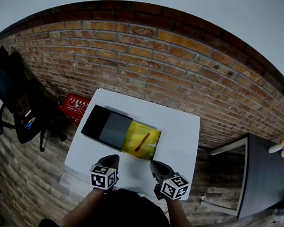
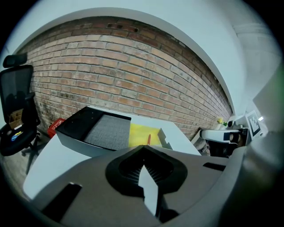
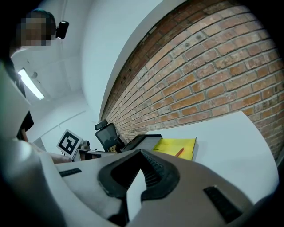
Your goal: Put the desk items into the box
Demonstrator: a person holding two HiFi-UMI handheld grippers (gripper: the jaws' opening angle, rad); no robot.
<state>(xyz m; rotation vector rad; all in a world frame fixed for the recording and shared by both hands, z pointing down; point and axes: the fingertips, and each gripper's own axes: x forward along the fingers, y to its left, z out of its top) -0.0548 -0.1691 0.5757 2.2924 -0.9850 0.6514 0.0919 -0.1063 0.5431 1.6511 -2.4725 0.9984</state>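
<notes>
A black box [image 1: 103,126] with a grey inside lies on the white table [image 1: 179,131]. Against the box's right end lies a yellow pad [image 1: 141,140], and a red pen [image 1: 142,141] lies on it. The left gripper view shows the box [image 2: 95,131], the pad [image 2: 141,134] and the pen [image 2: 148,139] just beyond my jaws. My left gripper [image 1: 115,156] hovers near the table's front edge, shut and empty. My right gripper [image 1: 153,163] is beside it, also shut with nothing in it. In the right gripper view the pad [image 3: 175,146] lies ahead.
A brick wall [image 1: 149,63] runs behind the table. A black office chair [image 1: 19,104] and a red case [image 1: 75,105] are on the floor at the left. A grey desk [image 1: 262,174] stands at the right. Bare white tabletop lies right of the pad.
</notes>
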